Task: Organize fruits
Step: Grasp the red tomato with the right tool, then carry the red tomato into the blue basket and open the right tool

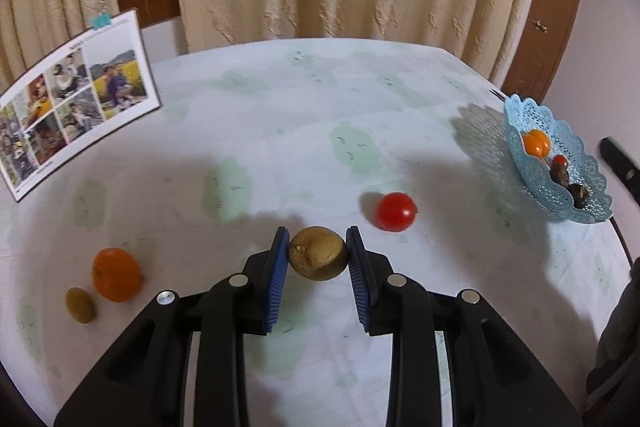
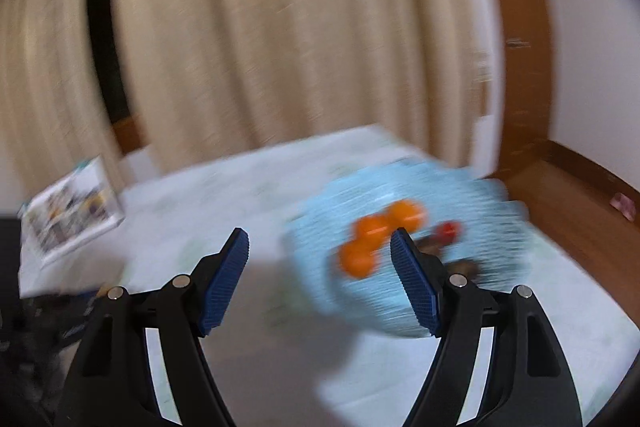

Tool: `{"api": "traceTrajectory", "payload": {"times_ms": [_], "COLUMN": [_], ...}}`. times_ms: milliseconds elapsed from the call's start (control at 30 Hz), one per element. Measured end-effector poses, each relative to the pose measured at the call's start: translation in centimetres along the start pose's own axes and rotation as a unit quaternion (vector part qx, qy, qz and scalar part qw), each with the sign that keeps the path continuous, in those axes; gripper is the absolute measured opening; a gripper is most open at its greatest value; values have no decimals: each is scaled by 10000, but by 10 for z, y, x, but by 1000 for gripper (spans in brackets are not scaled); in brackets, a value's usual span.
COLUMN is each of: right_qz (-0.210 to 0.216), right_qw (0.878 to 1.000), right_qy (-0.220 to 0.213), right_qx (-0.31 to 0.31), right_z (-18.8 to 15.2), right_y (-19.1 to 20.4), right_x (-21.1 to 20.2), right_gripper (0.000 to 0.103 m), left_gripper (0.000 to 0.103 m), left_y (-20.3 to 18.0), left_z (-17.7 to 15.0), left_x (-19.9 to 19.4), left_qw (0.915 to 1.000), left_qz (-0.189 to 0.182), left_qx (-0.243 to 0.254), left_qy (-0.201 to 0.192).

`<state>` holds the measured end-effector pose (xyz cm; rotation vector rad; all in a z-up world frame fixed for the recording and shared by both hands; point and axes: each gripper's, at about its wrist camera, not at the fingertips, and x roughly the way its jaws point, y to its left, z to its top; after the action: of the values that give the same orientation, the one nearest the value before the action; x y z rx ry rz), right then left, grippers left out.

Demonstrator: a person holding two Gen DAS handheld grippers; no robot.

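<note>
The left claw (image 1: 318, 253) grips a brown fruit (image 1: 318, 253), lifted off the desk (image 1: 280, 115) and well left of the blue basket (image 1: 576, 211). The right claw (image 2: 320, 247) hangs open and empty over that basket. Next, I reckon: carry the fruit across, drop it in.

A kiwi (image 1: 318, 253) sits between the two pads of the left gripper (image 1: 318, 255), near the middle of the table (image 1: 280, 115). A tomato (image 1: 395, 211) lies just to its right and a bit farther. An orange (image 1: 117, 274) lies to the left, with a small kiwi (image 1: 80, 305) beside it. The basket (image 1: 560, 163) stands far right with fruit in it. A photo card (image 1: 76, 99) stands far left.
</note>
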<state>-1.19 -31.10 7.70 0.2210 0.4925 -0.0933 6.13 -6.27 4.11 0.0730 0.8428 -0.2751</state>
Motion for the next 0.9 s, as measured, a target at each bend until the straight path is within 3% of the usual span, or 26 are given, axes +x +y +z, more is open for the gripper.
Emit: {"api": "traceTrajectory", "payload": {"times_ms": [133, 433, 700, 900], "right_qz": [678, 1244, 1300, 1327], "right_qw": [9943, 9705, 9602, 9585], "right_qy": [651, 1660, 2072, 2107], "right_qx": [-494, -1227, -1350, -1388], "right_z": [-11, -33, -40, -39], "right_y": [45, 112, 131, 130], "right_x": [29, 89, 125, 123], "right_gripper": [75, 72, 47, 32], "left_gripper": [30, 30, 30, 30], "left_y": [7, 22, 23, 23], "left_z": [-3, -5, -5, -6], "left_x": [-8, -15, -14, -12], "left_qw": [9999, 9996, 9996, 9996], "left_qz": [90, 128, 93, 91], "left_qx": [-45, -210, -264, -260], "left_qy": [-74, -103, -70, -32]}}
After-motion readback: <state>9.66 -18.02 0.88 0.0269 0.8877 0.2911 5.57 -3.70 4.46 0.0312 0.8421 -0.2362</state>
